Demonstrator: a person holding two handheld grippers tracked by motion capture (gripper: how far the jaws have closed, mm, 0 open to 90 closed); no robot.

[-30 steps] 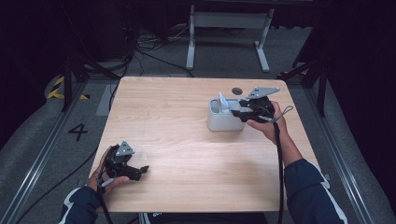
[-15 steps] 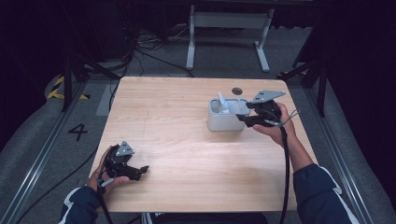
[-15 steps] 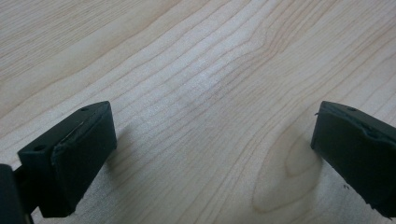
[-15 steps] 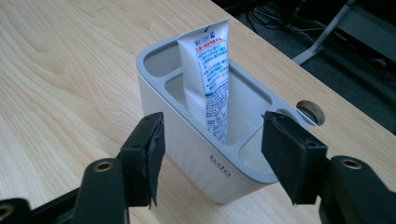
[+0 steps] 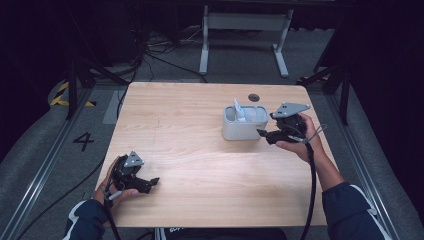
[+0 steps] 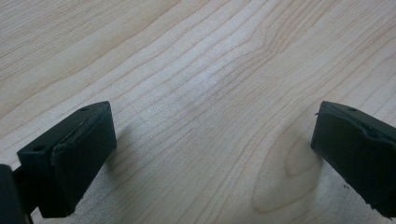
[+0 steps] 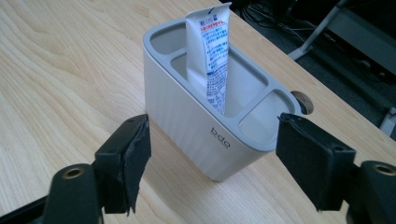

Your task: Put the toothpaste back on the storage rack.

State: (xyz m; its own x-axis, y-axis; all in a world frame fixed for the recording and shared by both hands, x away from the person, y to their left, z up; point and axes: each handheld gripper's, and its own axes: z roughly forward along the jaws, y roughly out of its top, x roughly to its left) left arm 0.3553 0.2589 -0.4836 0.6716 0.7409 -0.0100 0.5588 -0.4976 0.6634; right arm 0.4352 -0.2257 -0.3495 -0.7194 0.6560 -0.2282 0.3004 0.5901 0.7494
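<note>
Low at the left of the high view, the left gripper [image 5: 150, 183] rests on the tabletop [image 5: 190, 145] in the person's hand, near the front edge. Its jaws stand wide apart in the left gripper view with bare wood grain between them and nothing held. Wood lies open across the middle of the high view, well apart from anything else.

Right of centre stands the grey holder [image 5: 243, 123], a ribbed tub with several compartments. A toothpaste tube [image 5: 239, 111] stands upright in it, leaning slightly; in the right gripper view the tube [image 7: 208, 56] sits in the large middle compartment of the holder [image 7: 187, 116].

Just beyond the holder, toward the far edge, is a round cable hole [image 5: 254, 97] in the tabletop.

At the right of the high view the right gripper [image 5: 262, 134] points at the holder's right end, just beside it. Its jaws have just been opening and now stand apart, one on each side of the holder's near corner, with a gap showing at both pads, so nothing is gripped. Nothing lies between gripper and holder.
</note>
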